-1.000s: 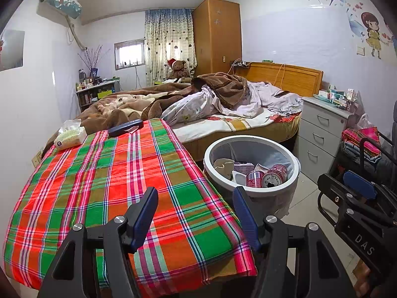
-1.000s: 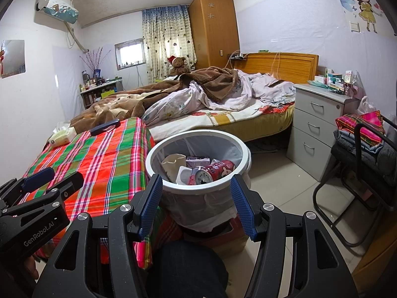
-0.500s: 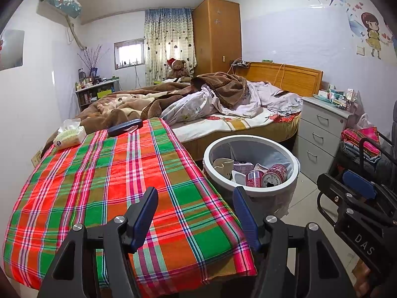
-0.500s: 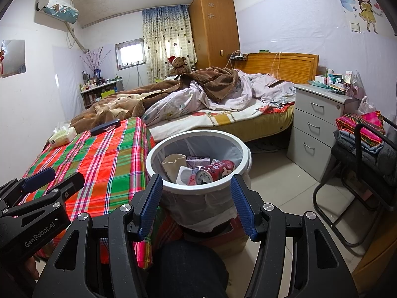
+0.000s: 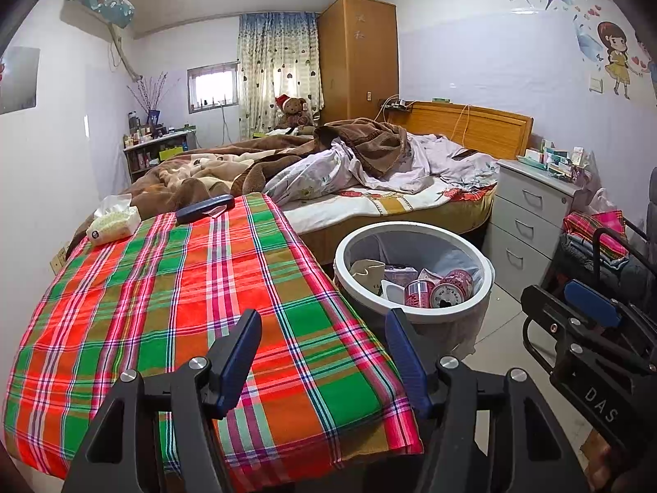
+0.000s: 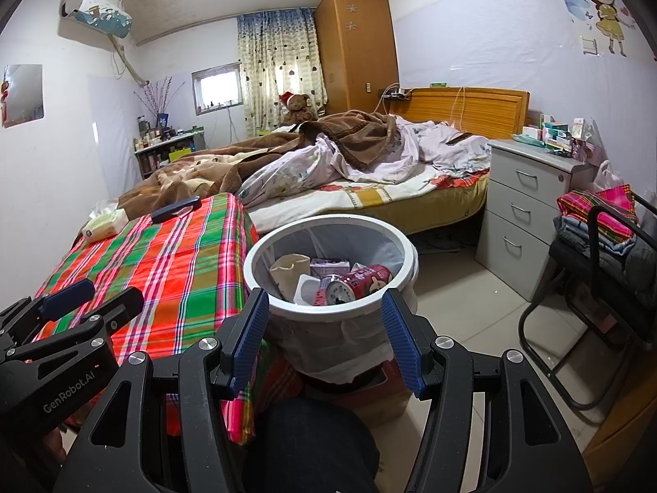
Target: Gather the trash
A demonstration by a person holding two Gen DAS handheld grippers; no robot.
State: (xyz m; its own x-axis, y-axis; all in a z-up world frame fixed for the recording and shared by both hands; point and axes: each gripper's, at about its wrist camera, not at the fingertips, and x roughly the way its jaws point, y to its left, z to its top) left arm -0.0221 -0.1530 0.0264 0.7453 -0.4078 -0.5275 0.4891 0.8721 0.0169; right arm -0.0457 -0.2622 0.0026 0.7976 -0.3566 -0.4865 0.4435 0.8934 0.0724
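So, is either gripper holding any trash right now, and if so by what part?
Nothing is held. The left gripper and the right gripper both stand open with nothing between their fingers; the cans already lie in the bin.

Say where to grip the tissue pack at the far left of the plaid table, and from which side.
Grip the tissue pack across its short width at mid-body, coming down from above. It lies flat on the plaid cloth, its long sides are free, and the loose tissue sticking up at the far end is too flimsy to hold. Both the left gripper and right gripper are open and empty.
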